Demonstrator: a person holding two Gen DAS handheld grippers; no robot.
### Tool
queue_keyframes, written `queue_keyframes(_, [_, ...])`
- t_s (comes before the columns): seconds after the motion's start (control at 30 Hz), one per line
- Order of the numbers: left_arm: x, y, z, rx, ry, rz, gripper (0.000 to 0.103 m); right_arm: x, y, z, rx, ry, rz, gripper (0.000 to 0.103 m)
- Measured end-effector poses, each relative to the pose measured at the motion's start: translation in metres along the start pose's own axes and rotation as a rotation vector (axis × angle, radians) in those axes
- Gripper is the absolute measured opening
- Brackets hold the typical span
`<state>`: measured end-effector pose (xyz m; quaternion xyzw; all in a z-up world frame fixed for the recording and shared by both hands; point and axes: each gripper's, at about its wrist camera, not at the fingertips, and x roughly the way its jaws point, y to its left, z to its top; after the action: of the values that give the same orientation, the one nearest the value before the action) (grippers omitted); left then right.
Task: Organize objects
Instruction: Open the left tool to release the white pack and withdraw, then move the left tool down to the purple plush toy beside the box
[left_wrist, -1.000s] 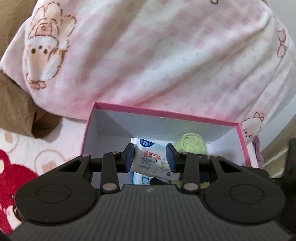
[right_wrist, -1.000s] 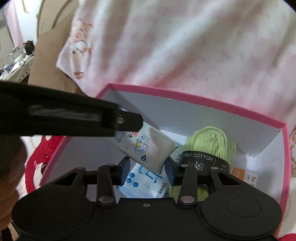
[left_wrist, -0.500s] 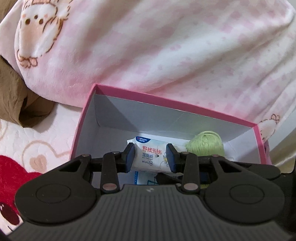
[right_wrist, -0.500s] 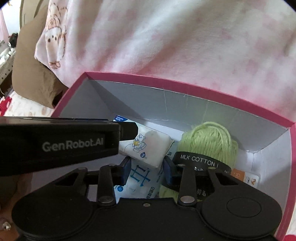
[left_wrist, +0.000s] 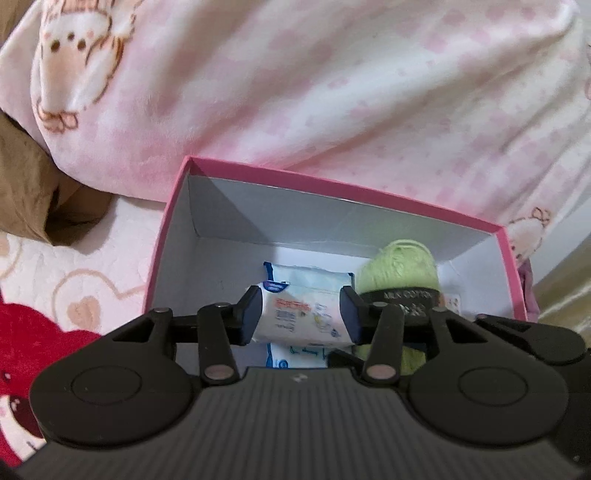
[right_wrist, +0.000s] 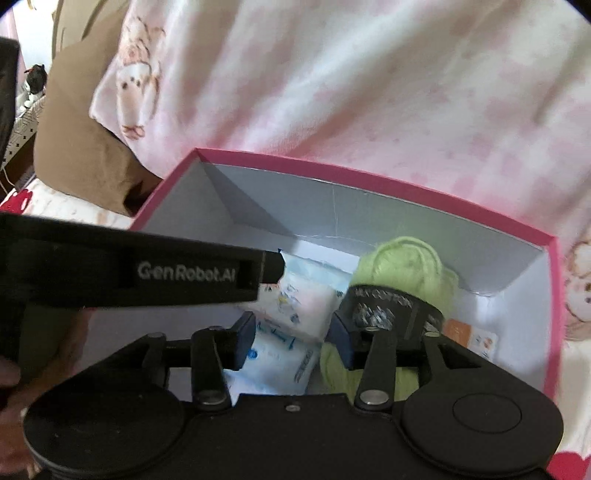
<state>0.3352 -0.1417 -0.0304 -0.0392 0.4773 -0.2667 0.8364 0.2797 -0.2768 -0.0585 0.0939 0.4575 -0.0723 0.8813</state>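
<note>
Both tools' jaws have just been opening, and the small wipes pack (left_wrist: 301, 319) that was pinched tight a second ago is now sitting between wider-set pads. On the left tool (left_wrist: 300, 317) the pack is still filling the gap, its ends appearing to touch both pads, though whether they are pressing on it cannot be told. The pack is hanging just above a flatter blue-and-white wipes pack (left_wrist: 308, 278) lying on the floor of the pink box (left_wrist: 332, 184). Right of the left tool, a green yarn ball (left_wrist: 400, 264) with a black band is resting in the box's right part.

From the right wrist view, the right tool (right_wrist: 291, 341) is standing with its jaws apart, clamped on nothing; the flat pack (right_wrist: 273, 365) is lying below the gap and the yarn (right_wrist: 402, 262) is sitting just beyond its right pad. This view is also showing the left tool (right_wrist: 269, 267) from the side, reaching in across the picture, a hand (right_wrist: 11, 417) at the left edge, and an orange-marked card (right_wrist: 476, 338) in the box's right corner, which the left view barely catches. A pink blanket (left_wrist: 332, 92) is bulging behind the box.
</note>
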Motion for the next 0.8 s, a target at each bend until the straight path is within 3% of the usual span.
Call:
queue_keyframes(0.3, [-0.058,-0.017,-0.004,0.048,0.032,0.010,0.047,-0.074,0.011,-0.011,-0.042,-0.021,0.026,0.052])
queue_keyframes(0.47, [-0.103,-0.034,-0.017,0.123,0.053,0.012,0.052,-0.120,0.024,-0.021,-0.081,-0.042,0.039,0.055])
queue_keyframes(0.8, [-0.174,-0.058,-0.053,0.247,0.083,-0.010,0.052,-0.192,0.036,-0.062,-0.146,-0.049,0.030,0.057])
